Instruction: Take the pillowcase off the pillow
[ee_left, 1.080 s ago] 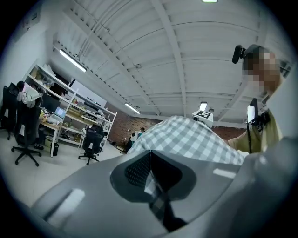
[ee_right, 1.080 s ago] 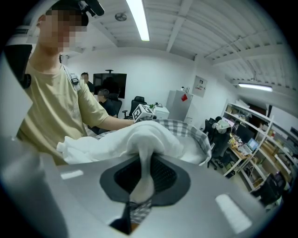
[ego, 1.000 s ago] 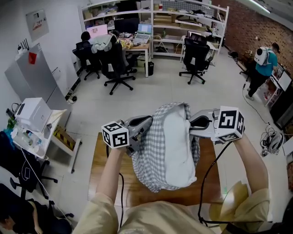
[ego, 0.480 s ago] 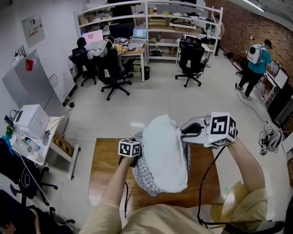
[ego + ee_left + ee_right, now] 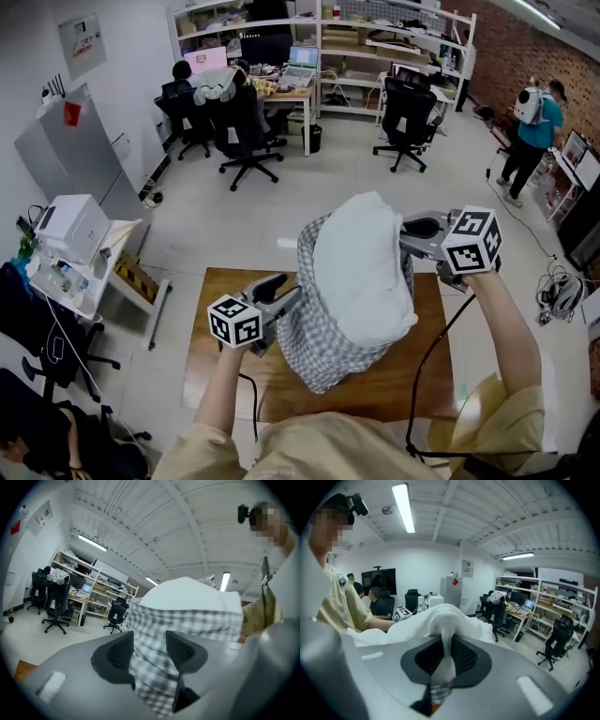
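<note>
Head view, scene: A person stands over a wooden table [image 5: 211, 375] in an open office with a hand-held gripper in each hand, holding a white pillow [image 5: 361, 267] above the tabletop.
Head view, pillowcase: The grey-and-white checked pillowcase [image 5: 323, 347] is bunched round the pillow's lower half. The upper half is bare and stands out of its mouth.
Head view, left hand-held gripper: The left hand-held gripper [image 5: 292, 298] reaches in from the left, low against the checked cloth.
Head view, right hand-held gripper: The right hand-held gripper [image 5: 410, 236] meets the pillow's right edge, higher than the left one.
Head view, background: Office chairs [image 5: 246, 131] and shelves [image 5: 375, 37] fill the far end of the room. A person with a backpack [image 5: 536, 117] stands at the right.
Left gripper view, jaws: The left hand-held gripper [image 5: 150, 644] is released. Its jaws stand apart, having just been opening, and a fold of the pillowcase [image 5: 187, 620] hangs between the two pads.
Left gripper view, pillow: The bare white pillow [image 5: 187, 592] rises above the checked band, beyond the jaws.
Right gripper view, jaws: The right hand-held gripper [image 5: 447, 653] is clenched on a pinch of the white pillow [image 5: 440, 616]. A scrap of checked pillowcase [image 5: 439, 693] shows just below the pads.
Right gripper view, beyond: The left hand-held gripper's marker cube [image 5: 401, 615] shows past the pillow. The person's beige sleeve [image 5: 342, 606] fills the left side.
</note>
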{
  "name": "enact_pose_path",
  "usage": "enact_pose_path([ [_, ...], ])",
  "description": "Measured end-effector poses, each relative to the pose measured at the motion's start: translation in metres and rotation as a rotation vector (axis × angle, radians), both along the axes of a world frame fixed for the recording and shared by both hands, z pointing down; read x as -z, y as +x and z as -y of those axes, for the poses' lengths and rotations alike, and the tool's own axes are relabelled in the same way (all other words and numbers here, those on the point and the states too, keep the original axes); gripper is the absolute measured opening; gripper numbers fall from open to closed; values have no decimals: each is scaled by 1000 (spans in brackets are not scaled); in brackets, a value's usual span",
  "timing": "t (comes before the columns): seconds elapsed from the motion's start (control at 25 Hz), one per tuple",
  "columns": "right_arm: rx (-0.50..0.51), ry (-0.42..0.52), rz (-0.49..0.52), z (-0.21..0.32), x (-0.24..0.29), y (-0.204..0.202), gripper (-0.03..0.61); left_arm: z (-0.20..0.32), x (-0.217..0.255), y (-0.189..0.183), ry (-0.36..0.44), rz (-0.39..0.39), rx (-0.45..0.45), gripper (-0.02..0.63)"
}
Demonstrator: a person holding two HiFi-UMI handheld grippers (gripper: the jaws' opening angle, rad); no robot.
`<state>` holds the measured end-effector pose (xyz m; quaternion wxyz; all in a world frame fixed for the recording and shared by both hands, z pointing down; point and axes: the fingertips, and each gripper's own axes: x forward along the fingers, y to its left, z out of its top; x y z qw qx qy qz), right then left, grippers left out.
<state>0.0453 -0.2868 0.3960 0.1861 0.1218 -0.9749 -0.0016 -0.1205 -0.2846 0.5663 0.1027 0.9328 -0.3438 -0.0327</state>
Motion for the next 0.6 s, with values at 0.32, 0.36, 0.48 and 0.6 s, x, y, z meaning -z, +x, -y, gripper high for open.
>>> enact_pose_path([
  [0.32, -97, -92, 72, 49, 3, 14, 34, -101, 24, 89, 7, -37, -210, 216],
  [0.36, -99, -97, 77, 49, 2, 14, 34, -101, 18, 97, 7, -15, -198, 216],
  [0.48, -93, -101, 82, 48, 1, 13, 34, -93, 4, 113, -17, 7, -154, 208],
  [0.6, -87, -98, 79, 48, 1, 8, 34, -83, -2, 115, -49, 7, -111, 141],
])
